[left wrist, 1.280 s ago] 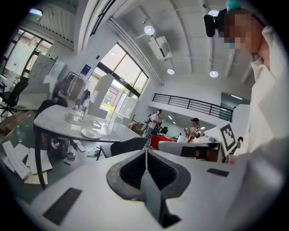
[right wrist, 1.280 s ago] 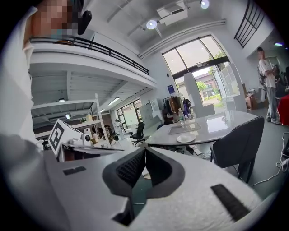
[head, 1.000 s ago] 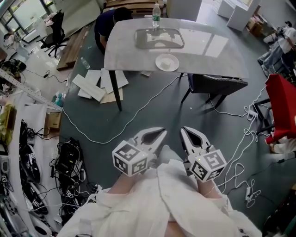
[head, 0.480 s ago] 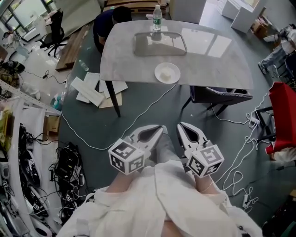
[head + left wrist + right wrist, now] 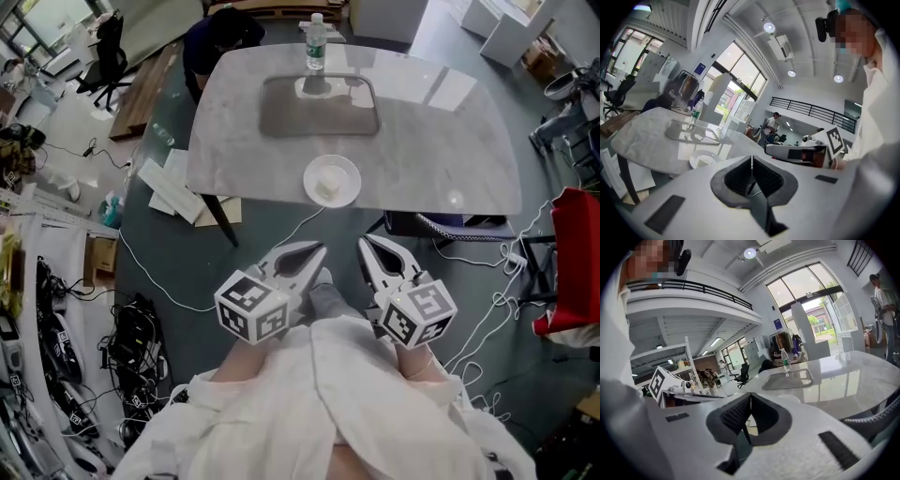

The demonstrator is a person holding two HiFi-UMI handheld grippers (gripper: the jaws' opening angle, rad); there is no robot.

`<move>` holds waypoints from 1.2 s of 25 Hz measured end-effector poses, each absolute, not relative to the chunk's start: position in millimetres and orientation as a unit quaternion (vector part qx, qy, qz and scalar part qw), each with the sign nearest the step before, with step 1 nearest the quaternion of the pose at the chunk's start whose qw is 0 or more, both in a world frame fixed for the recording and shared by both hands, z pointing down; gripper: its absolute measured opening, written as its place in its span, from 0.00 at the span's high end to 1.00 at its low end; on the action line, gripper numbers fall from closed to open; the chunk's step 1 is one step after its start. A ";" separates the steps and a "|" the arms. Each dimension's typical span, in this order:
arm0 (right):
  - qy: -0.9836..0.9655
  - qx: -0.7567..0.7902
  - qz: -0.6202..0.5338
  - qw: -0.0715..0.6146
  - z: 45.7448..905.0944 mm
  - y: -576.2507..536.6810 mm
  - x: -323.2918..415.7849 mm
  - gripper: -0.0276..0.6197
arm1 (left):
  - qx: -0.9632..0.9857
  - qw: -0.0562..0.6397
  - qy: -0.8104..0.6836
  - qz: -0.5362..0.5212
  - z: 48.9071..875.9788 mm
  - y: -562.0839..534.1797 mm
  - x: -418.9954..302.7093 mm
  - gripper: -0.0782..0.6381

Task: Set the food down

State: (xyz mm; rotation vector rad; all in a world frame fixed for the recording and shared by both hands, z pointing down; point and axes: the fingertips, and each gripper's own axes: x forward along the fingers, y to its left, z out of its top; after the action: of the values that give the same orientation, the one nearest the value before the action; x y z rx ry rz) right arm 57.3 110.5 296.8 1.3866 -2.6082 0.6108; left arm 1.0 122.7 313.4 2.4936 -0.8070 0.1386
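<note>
Beyond the closed, empty left hand-held gripper [image 5: 322,250] and right hand-held gripper [image 5: 365,242] stands a green-labelled bottle [image 5: 315,47].

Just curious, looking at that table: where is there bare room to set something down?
The table's right half, beyond the tray and plate, is bare; so is the strip left of the tray. The bottle crowds the far edge.

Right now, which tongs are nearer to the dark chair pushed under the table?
Right. The right tongs sit just left of the dark chair, short of the table edge. The left tongs are farther left, with the right tongs between them and the chair.
</note>
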 end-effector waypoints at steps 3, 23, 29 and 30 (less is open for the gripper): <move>-0.866 0.456 0.197 0.063 292.8 74.3 70.4 0.95 | 0.918 0.251 -0.303 0.048 309.7 87.1 12.0 0.86; -0.865 0.440 0.226 0.082 320.3 -29.6 87.8 0.95 | 0.907 0.275 -0.313 0.066 330.0 -10.5 31.3 0.86; -0.852 0.458 0.240 0.082 326.3 -54.9 93.1 0.95 | 0.904 0.282 -0.314 0.076 333.0 -34.0 20.9 0.86; -0.850 0.461 0.242 0.083 327.4 -59.2 94.1 0.95 | 0.903 0.284 -0.314 0.078 334.1 -38.5 18.8 0.86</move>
State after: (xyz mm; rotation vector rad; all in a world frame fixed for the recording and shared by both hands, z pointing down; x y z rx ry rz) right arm 94.1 -59.2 327.4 1.3770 -2.5376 0.7220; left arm 18.8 -38.5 334.1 2.4154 -0.8389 0.2084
